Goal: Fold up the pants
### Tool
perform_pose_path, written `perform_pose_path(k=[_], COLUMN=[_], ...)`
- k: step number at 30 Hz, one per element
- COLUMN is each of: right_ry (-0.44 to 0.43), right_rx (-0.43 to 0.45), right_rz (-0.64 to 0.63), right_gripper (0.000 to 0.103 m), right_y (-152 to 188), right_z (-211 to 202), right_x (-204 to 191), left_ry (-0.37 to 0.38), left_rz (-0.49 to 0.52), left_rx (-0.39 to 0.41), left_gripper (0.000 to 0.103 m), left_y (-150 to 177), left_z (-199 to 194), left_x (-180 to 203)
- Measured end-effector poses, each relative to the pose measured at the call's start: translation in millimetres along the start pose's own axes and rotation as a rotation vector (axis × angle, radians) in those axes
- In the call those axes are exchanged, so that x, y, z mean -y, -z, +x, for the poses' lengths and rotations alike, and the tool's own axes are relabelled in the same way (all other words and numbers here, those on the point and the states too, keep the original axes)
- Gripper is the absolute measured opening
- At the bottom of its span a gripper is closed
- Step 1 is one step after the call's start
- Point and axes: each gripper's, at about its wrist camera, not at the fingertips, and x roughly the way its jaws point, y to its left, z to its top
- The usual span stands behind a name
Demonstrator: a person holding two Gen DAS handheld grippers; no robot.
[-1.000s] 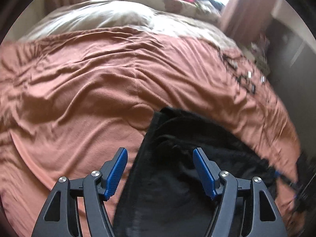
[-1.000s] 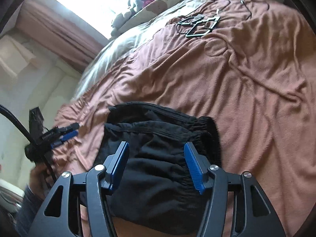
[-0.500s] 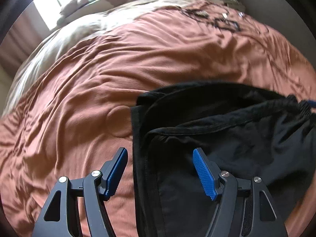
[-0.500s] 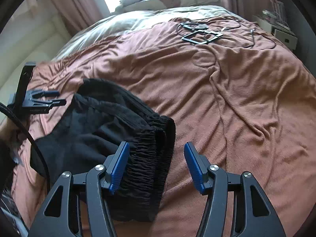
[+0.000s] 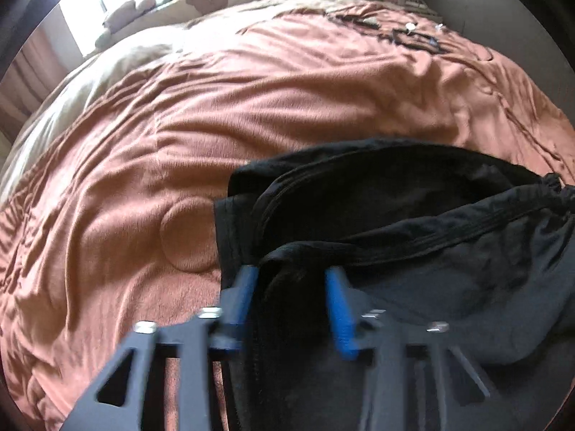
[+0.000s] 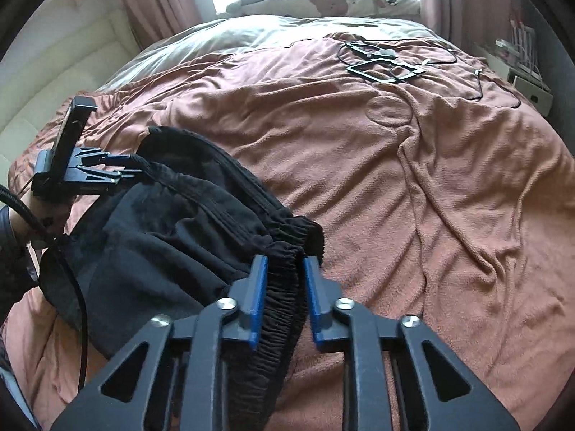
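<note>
A: Had the black pants [image 6: 172, 237] on the bed's brown blanket [image 6: 413, 186]; right gripper [image 6: 285, 280] just closed, fingers clamped on the gathered waistband.

B: Left gripper [image 5: 291, 287] just closed too, pinching the hem. Needed both corners lifted evenly, cloth kept taut.

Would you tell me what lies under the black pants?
The black pants rest on the rust-coloured blanket, which shows all around them. Whatever is directly beneath the cloth is covered.
</note>
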Motion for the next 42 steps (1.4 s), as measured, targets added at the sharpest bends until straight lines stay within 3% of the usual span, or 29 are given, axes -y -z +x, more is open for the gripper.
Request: perform_pose_path(k=[1, 3, 7, 13, 20, 26, 36, 38, 40, 42], right_ry=[0.003, 0.007, 0.011, 0.017, 0.021, 0.027, 0.084, 0.094, 0.09, 0.058], right_rx=[0.01, 0.023, 0.043, 0.07, 0.089, 0.094, 0.078, 0.056, 0.039, 0.029], right_rz=[-0.006, -0.011, -0.004, 0.003, -0.001, 0.028, 0.091, 0.111, 0.154, 0.2], right_gripper=[0.011, 0.009, 0.006, 0.003, 0.003, 0.003, 0.002, 0.003, 0.006, 0.011], right_y=[0.4, 0.1, -2.5, -8.0, -15.0, -19.7, -30.7, -32.5, -32.7, -32.6], right_z=[-2.4, -7.1, -18.1, -25.0, -20.8, -13.3, 14.3, 24.8, 30.3, 28.1], right_x=[-1.2, -3.1, -5.1, -9.1, -9.9, -6.7, 3.0, 6.6, 12.6, 20.9], left_ry=[-0.004, -0.018, -0.026, -0.107, -0.137, -0.164, -0.215, -0.244, -0.258, -0.272], left_rz=[0.007, 0.018, -0.006, 0.003, -0.004, -0.014, -0.036, -0.045, -0.073, -0.105], left_rx=[0.005, 0.024, 0.043, 0.042, 0.014, 0.038, -0.006, -0.041, -0.112, -0.112], left_gripper=[0.012, 0.01, 0.01, 0.01, 0.01, 0.01, 0.01, 0.014, 0.037, 0.052], left_y=[-0.8, -2.7, -7.6, -15.6, -23.3, -33.7, -56.2, -56.5, -54.9, -53.2], left_z=[-3.0, -12.8, -32.3, -42.2, -32.4, -27.5, 10.5, 21.1, 32.0, 25.6], left_x=[1.2, 2.9, -0.8, -4.3, -10.2, -14.6, -15.4, -16.3, -20.8, -25.6])
